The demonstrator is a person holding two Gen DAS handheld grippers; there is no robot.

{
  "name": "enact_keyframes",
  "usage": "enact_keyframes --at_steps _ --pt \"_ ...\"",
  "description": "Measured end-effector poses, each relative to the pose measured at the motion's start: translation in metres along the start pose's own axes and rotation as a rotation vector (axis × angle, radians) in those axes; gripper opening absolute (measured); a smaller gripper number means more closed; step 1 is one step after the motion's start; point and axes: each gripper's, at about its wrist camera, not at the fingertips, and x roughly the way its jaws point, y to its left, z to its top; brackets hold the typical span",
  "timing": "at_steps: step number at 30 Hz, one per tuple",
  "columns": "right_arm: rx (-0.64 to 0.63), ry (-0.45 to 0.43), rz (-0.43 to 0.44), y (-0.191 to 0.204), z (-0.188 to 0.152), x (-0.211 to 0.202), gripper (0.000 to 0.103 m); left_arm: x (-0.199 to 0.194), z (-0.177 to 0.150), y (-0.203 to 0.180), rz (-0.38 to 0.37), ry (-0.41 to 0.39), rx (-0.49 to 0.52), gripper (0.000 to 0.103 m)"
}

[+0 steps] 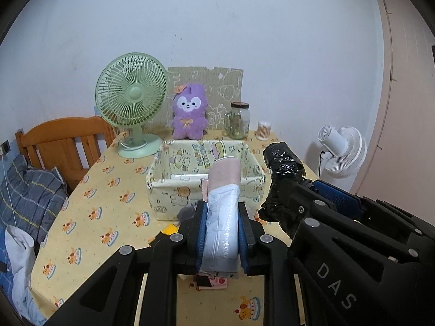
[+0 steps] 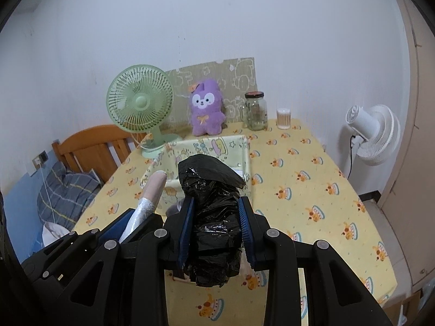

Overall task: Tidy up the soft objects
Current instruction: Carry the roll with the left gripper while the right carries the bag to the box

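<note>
The table (image 2: 312,179) fills most of what I see, covered in a yellow cloth printed with little cakes, and it runs back to a pale wall. Off its right side stands a white floor fan (image 2: 372,133); off its left, a wooden chair (image 1: 65,146) with a blue plaid cushion (image 1: 30,190) below it. At the back of the table a green desk fan (image 1: 131,100) stands left of a purple plush toy (image 1: 189,115), which sits upright against a printed cardboard sheet (image 1: 225,81). Right of the plush are a glass jar (image 1: 239,121) and, further right, a small tub of cotton swabs (image 1: 263,130).

In the middle of the table sits the fabric storage box (image 1: 163,190), cream with cartoon prints, its top open toward me.

My left gripper (image 1: 221,231) is closed on a white and pink roll of bags (image 1: 223,203); the blue pads press it from both sides and the roll sticks forward, its pink end reaching over the near wall of the box. My right gripper (image 2: 217,231) is clamped on a black roll of plastic bags (image 2: 212,217), crumpled and glossy, whose far end also points toward the box. The two grippers are side by side, just apart, both held above the table in front of the box.

Under my left gripper lie a few small items I cannot identify: something grey and fuzzy (image 1: 186,213), a yellow scrap (image 1: 170,228), and a pink packet (image 1: 214,282).
</note>
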Motion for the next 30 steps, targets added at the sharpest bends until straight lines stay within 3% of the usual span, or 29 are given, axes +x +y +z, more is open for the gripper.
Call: enact_keyframes --at_steps 17,30 --pt "-0.002 -0.036 0.004 0.004 0.028 0.014 0.036 0.011 0.024 0.004 0.005 -0.035 0.011 0.020" --pt "-0.014 -0.026 -0.006 0.007 0.049 0.046 0.036 0.041 0.043 0.014 0.024 -0.028 0.010 0.019"
